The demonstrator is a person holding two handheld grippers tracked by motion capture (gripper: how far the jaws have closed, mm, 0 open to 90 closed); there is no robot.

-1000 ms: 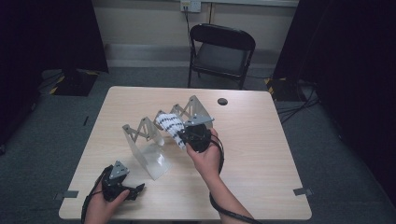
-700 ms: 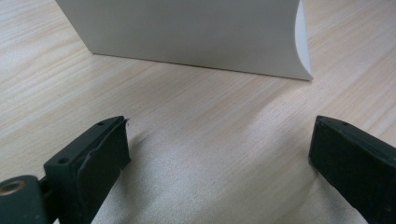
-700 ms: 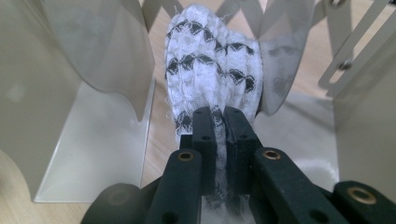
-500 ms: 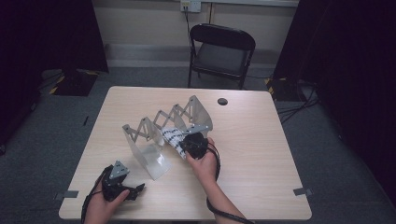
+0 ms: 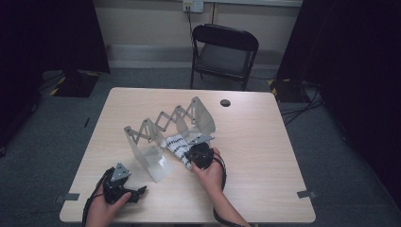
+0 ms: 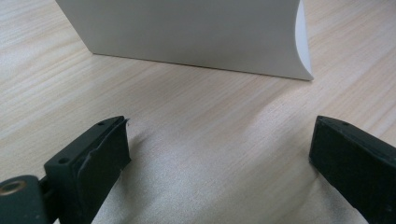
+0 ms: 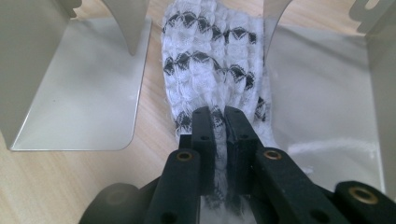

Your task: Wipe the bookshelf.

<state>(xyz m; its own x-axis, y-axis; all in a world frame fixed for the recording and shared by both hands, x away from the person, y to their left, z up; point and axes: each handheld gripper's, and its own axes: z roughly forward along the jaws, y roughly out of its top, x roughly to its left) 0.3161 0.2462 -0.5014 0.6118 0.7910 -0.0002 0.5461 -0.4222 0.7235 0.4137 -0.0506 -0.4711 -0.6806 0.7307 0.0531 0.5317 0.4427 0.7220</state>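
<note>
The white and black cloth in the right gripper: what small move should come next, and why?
Probably open the jaws to let go. The right gripper is shut on the cloth, which already lies flat on the table between two plates of the metal rack. The left gripper rests open, apart from it.

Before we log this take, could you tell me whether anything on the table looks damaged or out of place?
Nothing stands out. The right gripper pinches the black-and-white cloth between the expanding rack's plates; its frayed edge looks like ordinary fringe.
</note>
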